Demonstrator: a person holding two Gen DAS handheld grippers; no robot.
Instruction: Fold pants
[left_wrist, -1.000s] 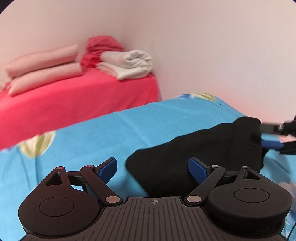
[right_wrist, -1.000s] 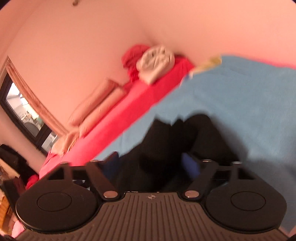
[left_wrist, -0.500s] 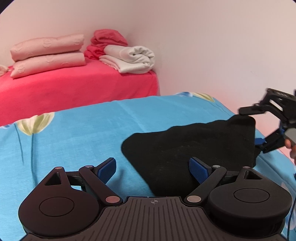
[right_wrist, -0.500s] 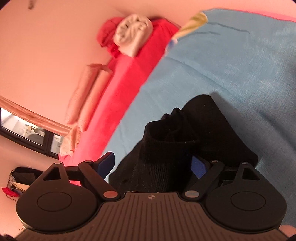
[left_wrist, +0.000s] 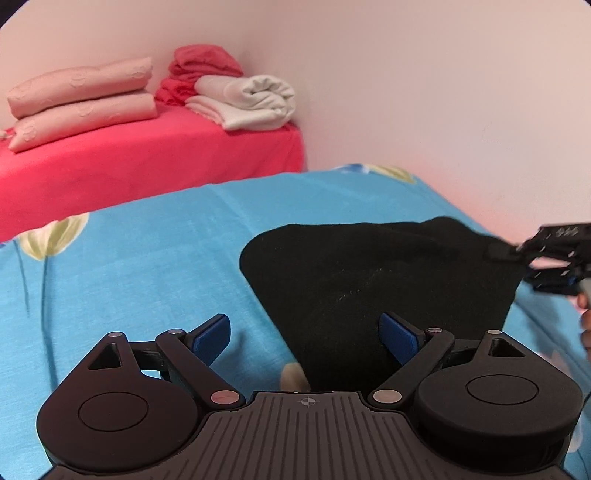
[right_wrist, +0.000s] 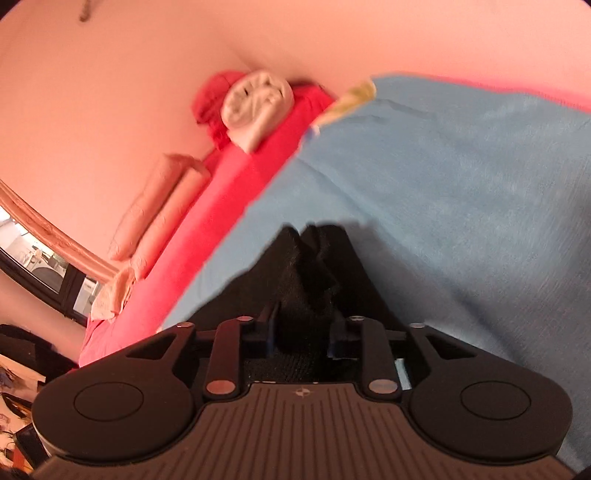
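**Right gripper closes on the pants, left one waits open**

On the far left, behind the blue sheet (left_wrist: 147, 258), you see a red bed (left_wrist: 147, 166) with two pink pillows (left_wrist: 81, 96), a red cloth (left_wrist: 203, 62) and a rolled white blanket (left_wrist: 251, 99) on it, all well apart from your work.

Your left gripper (left_wrist: 306, 336) hangs low over the sheet with its jaws wide apart. Its left blue pad (left_wrist: 210, 336) is over bare sheet, and the right pad is over the near edge of the pants (left_wrist: 369, 277); neither pad presses on the cloth.

The pants are black and lie flat on the sheet, near its right side.

At the right edge your right gripper (left_wrist: 517, 258) reaches the far right corner of the pants. Its jaws have just been closing. In the right wrist view a bunched fold of the pants (right_wrist: 310, 295) stands between the fingers (right_wrist: 266, 328), and the right gripper (right_wrist: 301, 332) pinches it.
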